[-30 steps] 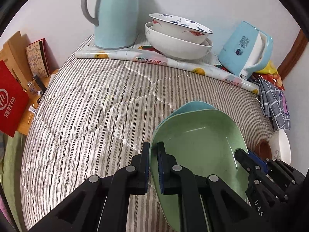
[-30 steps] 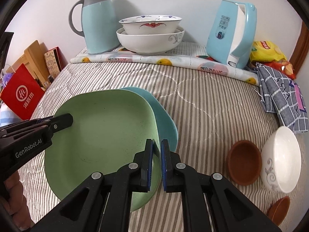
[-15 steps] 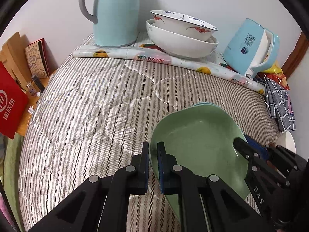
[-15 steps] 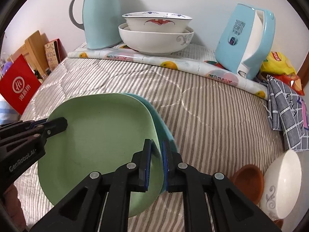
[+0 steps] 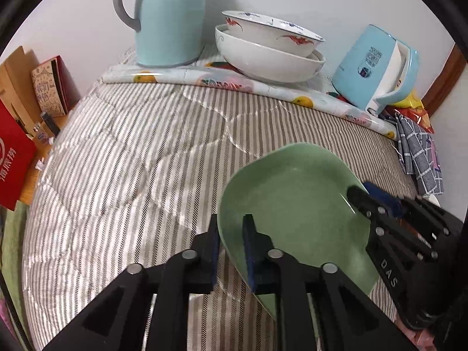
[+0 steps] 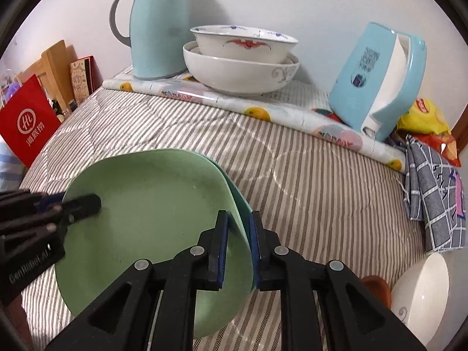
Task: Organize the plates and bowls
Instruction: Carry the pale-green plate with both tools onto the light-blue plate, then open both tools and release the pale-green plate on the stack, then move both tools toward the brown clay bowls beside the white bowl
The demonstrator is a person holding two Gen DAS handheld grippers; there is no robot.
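Note:
A green plate (image 5: 292, 204) (image 6: 152, 219) lies on a blue plate on the striped quilt. Only the blue plate's rim (image 6: 241, 204) shows, in the right wrist view. My left gripper (image 5: 232, 248) straddles the green plate's left rim; its jaws are opening and the pads stand clear of the rim. My right gripper (image 6: 238, 245) straddles both plates' right rims, its jaws also opening. Two stacked white bowls (image 5: 269, 49) (image 6: 242, 64) sit at the back. A small white bowl (image 6: 421, 292) and a brown saucer (image 6: 377, 286) lie at the right.
A pale blue thermos jug (image 5: 166, 17) and a blue kettle (image 5: 377, 67) stand on a fruit-print mat (image 6: 263, 111) by the wall. A checked cloth (image 6: 433, 201) and snack packets (image 6: 424, 117) lie at the right edge. A red bag (image 6: 26, 122) leans at the left.
Both grippers' jaws have parted from shut to a small gap. The green plate has settled over the blue plate, which no longer shows in the left wrist view.

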